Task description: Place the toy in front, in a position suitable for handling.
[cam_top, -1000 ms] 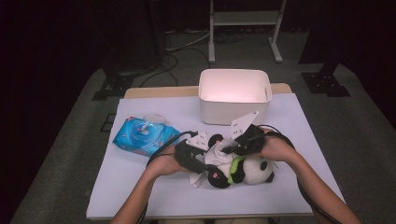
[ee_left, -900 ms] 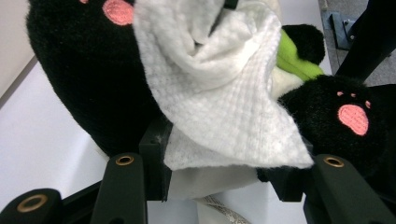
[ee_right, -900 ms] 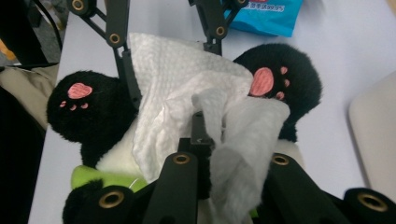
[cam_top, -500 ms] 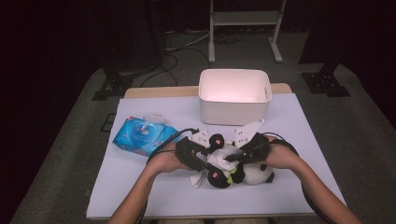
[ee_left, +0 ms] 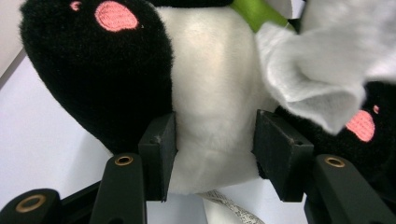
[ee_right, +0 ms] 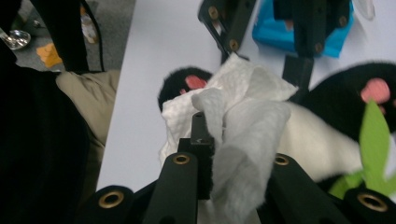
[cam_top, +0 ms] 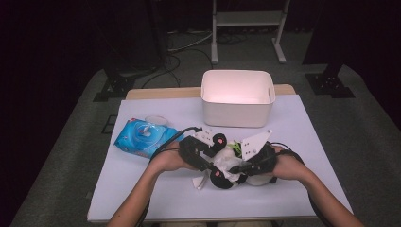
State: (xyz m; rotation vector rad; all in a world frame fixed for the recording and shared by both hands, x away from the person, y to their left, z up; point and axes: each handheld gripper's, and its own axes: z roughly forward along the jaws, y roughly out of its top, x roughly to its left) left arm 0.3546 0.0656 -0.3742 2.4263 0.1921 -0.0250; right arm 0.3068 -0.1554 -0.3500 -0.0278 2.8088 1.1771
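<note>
A black and white panda plush (cam_top: 222, 178) lies on the white table (cam_top: 156, 198) near the front edge. My left gripper (cam_top: 211, 164) comes from the left and is shut on it. In the left gripper view both pads (ee_left: 159, 147) press into the panda's white belly (ee_left: 210, 93), between its black legs. My right gripper (cam_top: 237, 168) comes from the right, shut on a crumpled white wipe (ee_right: 243, 116) that lies against the panda's body (ee_right: 317, 140). The wipe (ee_left: 317, 79) hangs over the plush at the right of the left gripper view. A green felt leaf (ee_right: 373, 135) sticks out of the plush.
A white bin (cam_top: 236, 97) stands open at the back middle of the table. A blue pack of wipes (cam_top: 142, 137) with its lid flipped up lies at the left. Both forearms reach in from the front edge. Dark floor, cables and stands surround the table.
My right gripper has slid a little to the left with the wipe, across the panda's body. The left gripper has kept still with the plush in it.
</note>
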